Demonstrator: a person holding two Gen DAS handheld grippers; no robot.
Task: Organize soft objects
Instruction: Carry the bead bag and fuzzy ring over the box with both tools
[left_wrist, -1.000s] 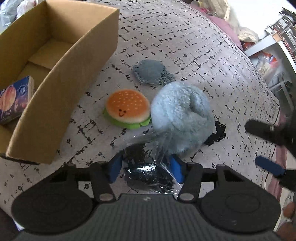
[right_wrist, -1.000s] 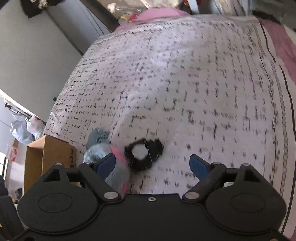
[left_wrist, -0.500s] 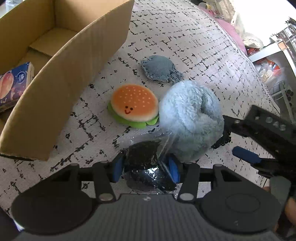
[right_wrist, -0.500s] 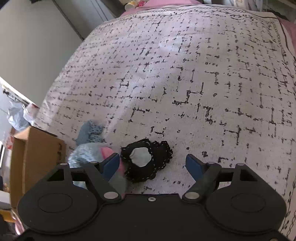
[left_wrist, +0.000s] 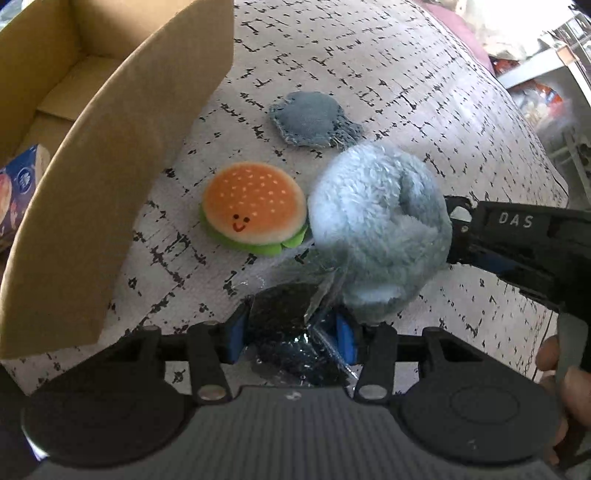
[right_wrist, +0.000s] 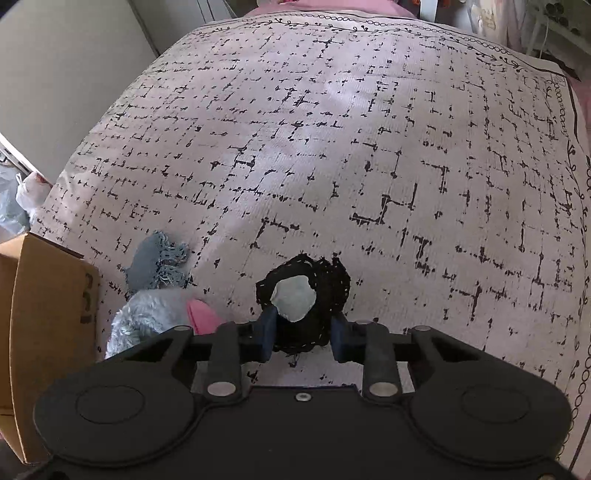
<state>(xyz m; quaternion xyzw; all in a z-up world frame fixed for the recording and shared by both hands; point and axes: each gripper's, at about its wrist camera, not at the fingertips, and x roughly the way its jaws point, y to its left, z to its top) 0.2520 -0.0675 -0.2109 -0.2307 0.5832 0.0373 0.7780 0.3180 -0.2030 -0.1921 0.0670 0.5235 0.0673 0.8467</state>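
My left gripper is shut on a clear plastic bag of black material, low over the patterned cloth. A fluffy grey-blue plush sits just ahead of it, touching the bag. A burger plush lies to the plush's left, and a denim patch lies beyond. My right gripper has closed around a black lace pouch with a grey centre on the cloth. The right gripper also shows in the left wrist view, behind the grey plush. The plush and denim patch show at the left of the right wrist view.
An open cardboard box stands at the left, with a blue tissue pack inside; its corner shows in the right wrist view. The patterned cloth stretches far ahead. Shelves and clutter lie beyond the cloth's right edge.
My right gripper moved down onto the black lace pouch and closed its fingers around it. My left gripper moved slightly forward with the bag still held.
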